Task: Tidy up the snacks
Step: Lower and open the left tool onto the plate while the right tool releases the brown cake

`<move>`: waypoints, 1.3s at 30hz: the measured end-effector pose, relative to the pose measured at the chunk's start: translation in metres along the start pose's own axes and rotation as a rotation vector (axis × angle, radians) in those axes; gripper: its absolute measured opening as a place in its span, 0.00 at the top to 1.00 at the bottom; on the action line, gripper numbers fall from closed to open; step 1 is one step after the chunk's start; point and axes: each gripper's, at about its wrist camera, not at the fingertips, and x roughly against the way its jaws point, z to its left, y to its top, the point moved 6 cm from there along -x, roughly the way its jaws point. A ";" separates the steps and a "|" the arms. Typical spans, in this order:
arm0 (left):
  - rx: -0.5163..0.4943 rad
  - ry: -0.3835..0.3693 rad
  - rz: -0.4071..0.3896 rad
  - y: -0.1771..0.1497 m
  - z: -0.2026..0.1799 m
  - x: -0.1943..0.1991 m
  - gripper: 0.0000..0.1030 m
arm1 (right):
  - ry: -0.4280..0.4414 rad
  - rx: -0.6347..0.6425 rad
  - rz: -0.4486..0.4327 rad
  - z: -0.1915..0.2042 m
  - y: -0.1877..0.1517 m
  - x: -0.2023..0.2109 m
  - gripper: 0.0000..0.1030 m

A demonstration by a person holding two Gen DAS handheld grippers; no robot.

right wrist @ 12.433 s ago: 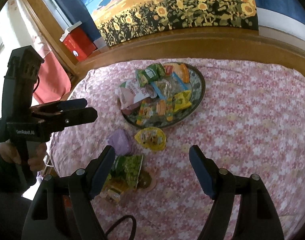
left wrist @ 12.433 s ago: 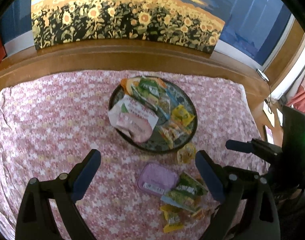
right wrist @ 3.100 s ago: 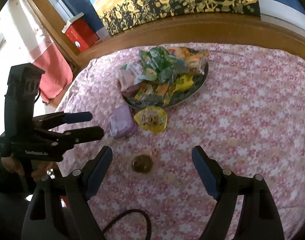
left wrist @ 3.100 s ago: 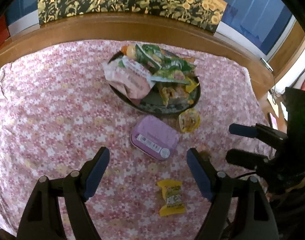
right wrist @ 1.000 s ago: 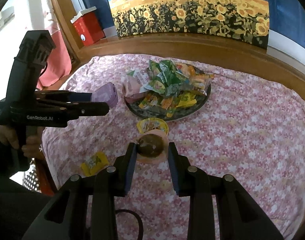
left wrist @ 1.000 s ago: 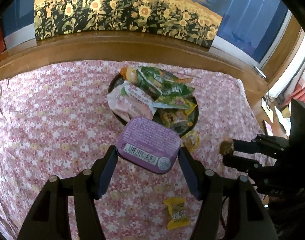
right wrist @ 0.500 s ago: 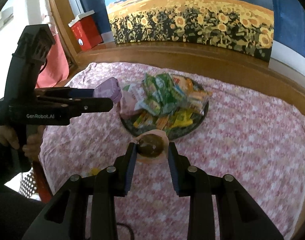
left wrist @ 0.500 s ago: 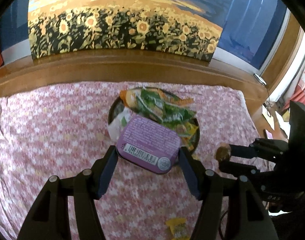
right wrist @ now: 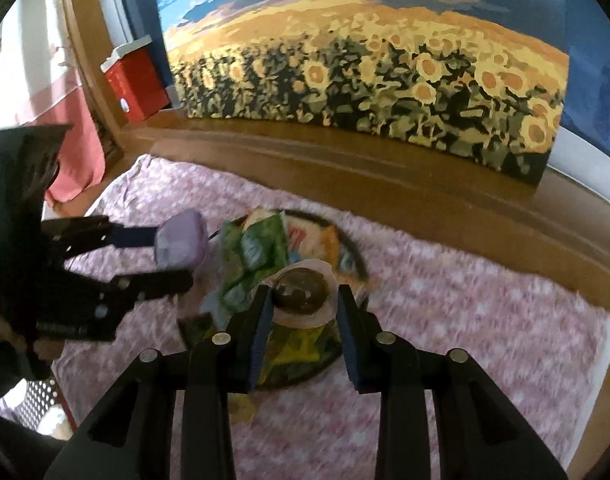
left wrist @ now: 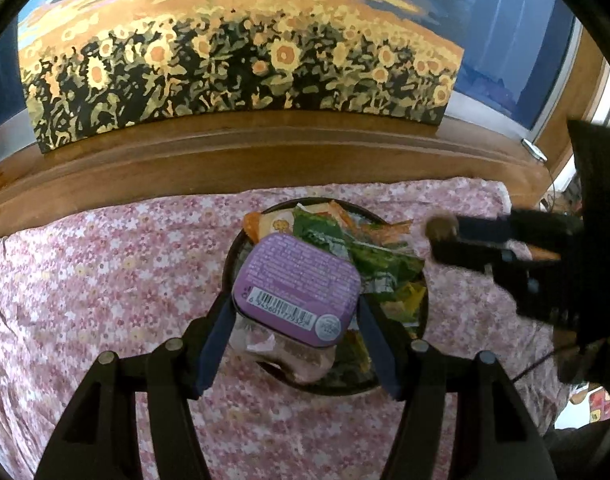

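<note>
My left gripper [left wrist: 295,312] is shut on a flat purple box [left wrist: 297,288] with a barcode label, held in the air above the dark round tray [left wrist: 229,256] piled with snack packets. In the right wrist view, my right gripper [right wrist: 303,306] is shut on a brown round snack in a clear pink wrapper [right wrist: 301,290], hovering over the same tray [right wrist: 355,258]. The purple box [right wrist: 181,242] and left gripper [right wrist: 161,256] show at the left of that view. The right gripper [left wrist: 441,238] with its brown snack [left wrist: 439,228] appears blurred at the right of the left wrist view.
The tray sits on a pink flowered cloth [left wrist: 105,264] over a table with a wooden rim [left wrist: 185,160]. A sunflower painting [left wrist: 233,68] leans behind it. A red box [right wrist: 135,76] stands at the back left. A hand [right wrist: 9,332] grips the left tool.
Both grippers have carried their loads forward from the near cloth to over the tray. The small yellow packet on the cloth has dropped out of view.
</note>
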 end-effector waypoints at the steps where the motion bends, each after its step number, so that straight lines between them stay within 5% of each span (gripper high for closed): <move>1: 0.000 0.000 0.005 0.000 0.001 -0.002 0.36 | 0.002 -0.001 0.009 -0.003 0.003 -0.005 0.68; 17: 0.015 -0.044 0.038 0.004 0.008 -0.012 0.36 | 0.049 -0.056 0.091 -0.009 0.016 -0.060 0.67; 29: 0.034 -0.029 0.060 0.005 0.010 -0.014 0.27 | 0.090 -0.108 0.087 -0.012 0.012 -0.056 0.64; 39: 0.052 -0.024 0.046 0.007 0.011 -0.012 0.25 | 0.116 -0.129 0.066 -0.013 0.011 -0.046 0.38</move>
